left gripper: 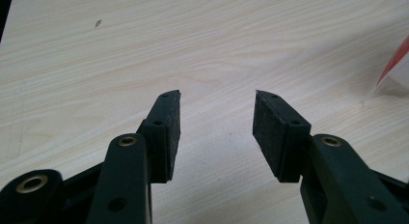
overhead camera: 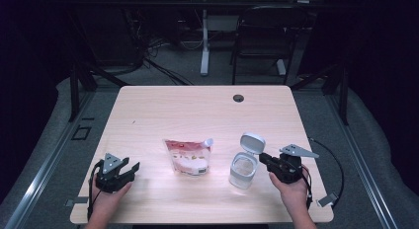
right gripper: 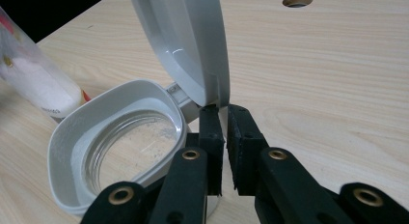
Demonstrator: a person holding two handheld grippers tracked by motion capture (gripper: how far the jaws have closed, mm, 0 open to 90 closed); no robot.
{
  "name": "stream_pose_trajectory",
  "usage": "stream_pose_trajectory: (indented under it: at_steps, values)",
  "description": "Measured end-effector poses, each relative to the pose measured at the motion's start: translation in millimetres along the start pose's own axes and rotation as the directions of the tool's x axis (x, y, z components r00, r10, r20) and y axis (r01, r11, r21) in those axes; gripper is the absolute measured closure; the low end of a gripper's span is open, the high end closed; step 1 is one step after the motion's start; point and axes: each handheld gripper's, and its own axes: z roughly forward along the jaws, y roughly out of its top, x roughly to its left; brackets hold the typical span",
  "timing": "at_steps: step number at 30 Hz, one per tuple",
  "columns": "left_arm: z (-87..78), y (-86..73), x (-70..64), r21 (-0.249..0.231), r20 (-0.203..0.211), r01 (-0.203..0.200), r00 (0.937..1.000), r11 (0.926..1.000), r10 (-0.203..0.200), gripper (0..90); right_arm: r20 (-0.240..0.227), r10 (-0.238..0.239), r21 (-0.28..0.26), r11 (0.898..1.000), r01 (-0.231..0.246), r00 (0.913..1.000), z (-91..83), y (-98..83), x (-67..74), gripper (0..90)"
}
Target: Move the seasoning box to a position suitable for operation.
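A clear jar with a white collar stands right of the table's middle, its hinged white lid swung up. In the right gripper view the lid rises above the jar's rim, and my right gripper is shut on the lid's lower edge by the hinge. From above, the right gripper comes in from the jar's right. A red and white pouch lies flat at the table's middle. My left gripper rests open near the front left, nothing between its pads.
The wooden table has a cable hole near its far edge. Bare wood lies between the left gripper and the pouch. A black chair and another desk's leg stand beyond the table.
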Motion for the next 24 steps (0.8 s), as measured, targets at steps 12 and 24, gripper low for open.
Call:
stream_pose_trajectory:
  at_steps: [12, 24]
  values:
    - [-2.1, 1.1, -0.9, -0.011, 0.018, 0.008, 0.9998, 0.9999, -0.008, 53.0, -0.023, 0.0, -0.013, 1.0, 0.0, 0.9997, 5.3, 4.3, -1.2, 84.9]
    - [-5.7, 4.7, -3.8, -0.011, 0.054, -0.002, 0.9985, 0.9999, 0.002, 56.9, -0.002, -0.049, -0.023, 0.999, 0.049, 0.9988, -14.6, -4.9, 3.3, 73.7]
